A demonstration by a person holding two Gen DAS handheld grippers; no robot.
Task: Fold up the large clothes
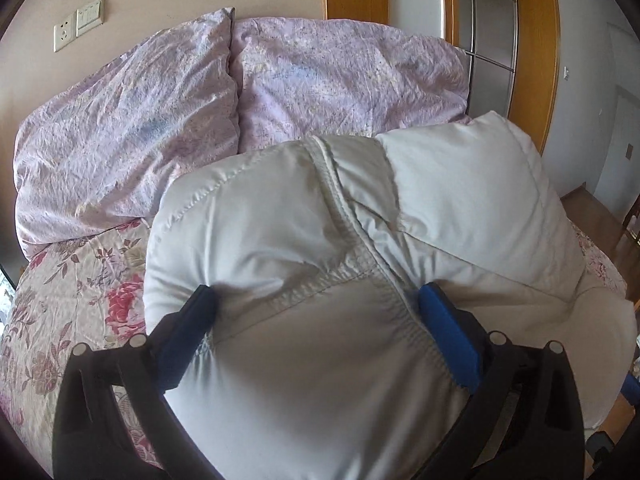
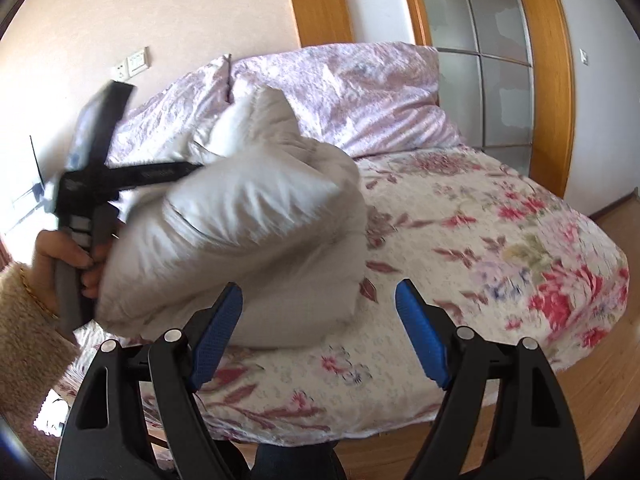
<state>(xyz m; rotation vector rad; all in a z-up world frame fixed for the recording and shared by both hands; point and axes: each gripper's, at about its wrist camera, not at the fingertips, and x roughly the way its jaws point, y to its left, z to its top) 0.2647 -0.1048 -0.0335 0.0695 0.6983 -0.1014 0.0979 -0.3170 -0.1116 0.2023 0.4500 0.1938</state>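
Observation:
A white padded jacket (image 1: 460, 200), folded into a thick bundle, fills the left wrist view. My left gripper (image 1: 316, 296) is shut on it, jaws wide, the blue pads (image 1: 448, 336) pressing into both sides of the bundle. From the right wrist view the jacket (image 2: 248, 220) hangs tilted, its lower end touching the flowered bed cover (image 2: 480, 240). A hand (image 2: 60, 252) in a fuzzy beige sleeve holds that gripper's handle at the left. My right gripper (image 2: 318, 292) stands open just in front of the bundle, with nothing between its fingers.
Two lilac pillows (image 1: 132, 128) (image 1: 340, 80) lie at the head of the bed against the wall. A wooden-framed glass door (image 2: 480, 40) stands behind the bed on the right. Wood floor (image 2: 600, 380) runs along the bed's right edge. Wall sockets (image 1: 64, 32) sit upper left.

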